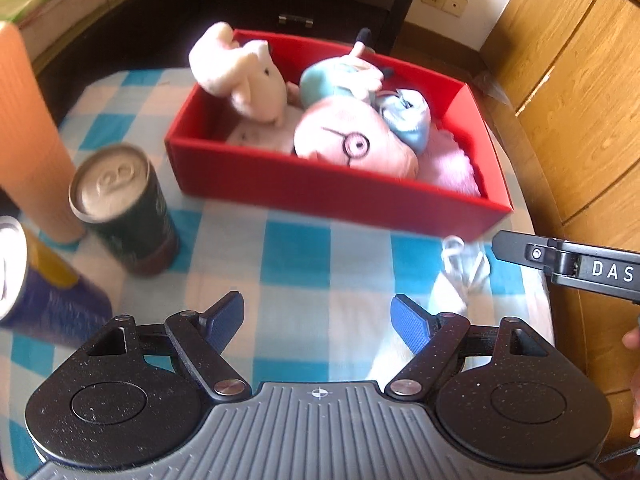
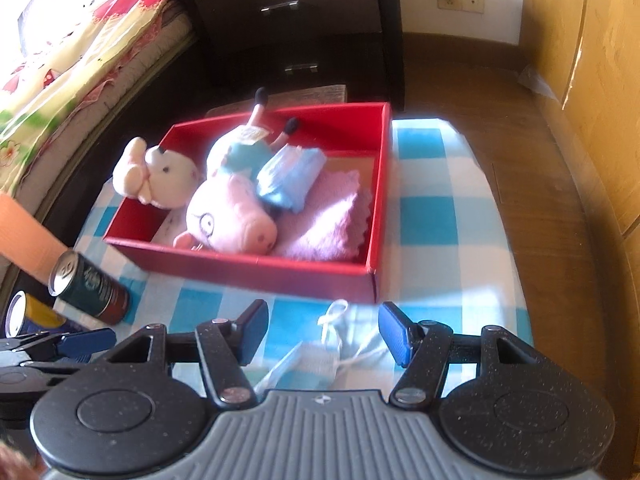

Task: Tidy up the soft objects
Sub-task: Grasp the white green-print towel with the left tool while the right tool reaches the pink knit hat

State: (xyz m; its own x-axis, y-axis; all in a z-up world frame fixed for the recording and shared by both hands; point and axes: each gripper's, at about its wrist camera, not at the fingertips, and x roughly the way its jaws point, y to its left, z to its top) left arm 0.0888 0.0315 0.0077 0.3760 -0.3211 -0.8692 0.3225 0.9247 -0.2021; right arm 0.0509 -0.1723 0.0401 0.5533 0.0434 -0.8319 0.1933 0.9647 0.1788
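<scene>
A red box on the blue-checked cloth holds a pink pig plush, a white plush leaning over its left wall, a folded blue cloth and a pink cloth. In front of the box a white face mask lies on the table. My right gripper hovers over it, jaws apart, pads not touching it. My left gripper is open over bare cloth, left of the mask.
Left of the box stand a dark green can, a blue-yellow can and a tall orange cylinder. A dark bedside cabinet and a bed lie behind; wooden furniture is at the right.
</scene>
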